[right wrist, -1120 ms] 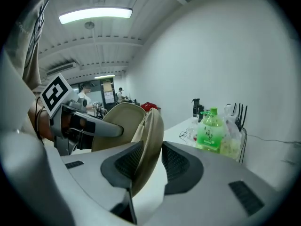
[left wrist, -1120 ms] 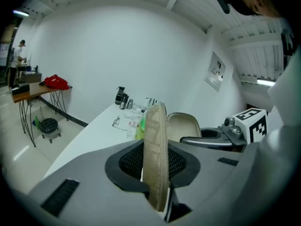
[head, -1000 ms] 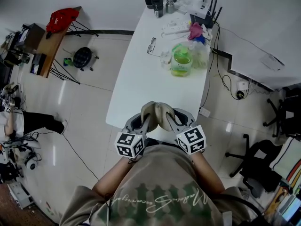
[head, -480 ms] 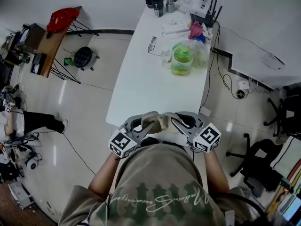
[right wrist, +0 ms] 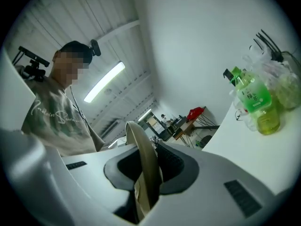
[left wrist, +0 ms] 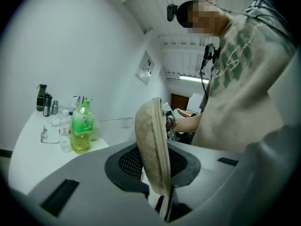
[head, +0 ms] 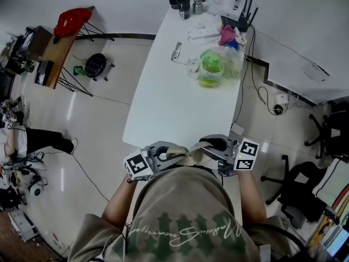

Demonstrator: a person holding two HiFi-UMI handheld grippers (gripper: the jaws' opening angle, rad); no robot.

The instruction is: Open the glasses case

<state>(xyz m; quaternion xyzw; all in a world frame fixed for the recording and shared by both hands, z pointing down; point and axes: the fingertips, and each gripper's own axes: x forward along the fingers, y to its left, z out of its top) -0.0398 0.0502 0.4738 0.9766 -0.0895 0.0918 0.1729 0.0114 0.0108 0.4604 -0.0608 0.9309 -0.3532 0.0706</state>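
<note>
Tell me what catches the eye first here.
The beige glasses case, halves spread apart, is held at the person's chest between the left gripper and right gripper, whose jaws have just been closing on it. Beyond it, a green bottle stands among clutter at the far end of the white table.

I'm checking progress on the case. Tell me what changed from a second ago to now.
The left gripper and right gripper swung apart and drew back toward the person, spreading the glasses case open between them. Each grips one half, jaws having just closed a little tighter. The table and the green bottle did not move.
</note>
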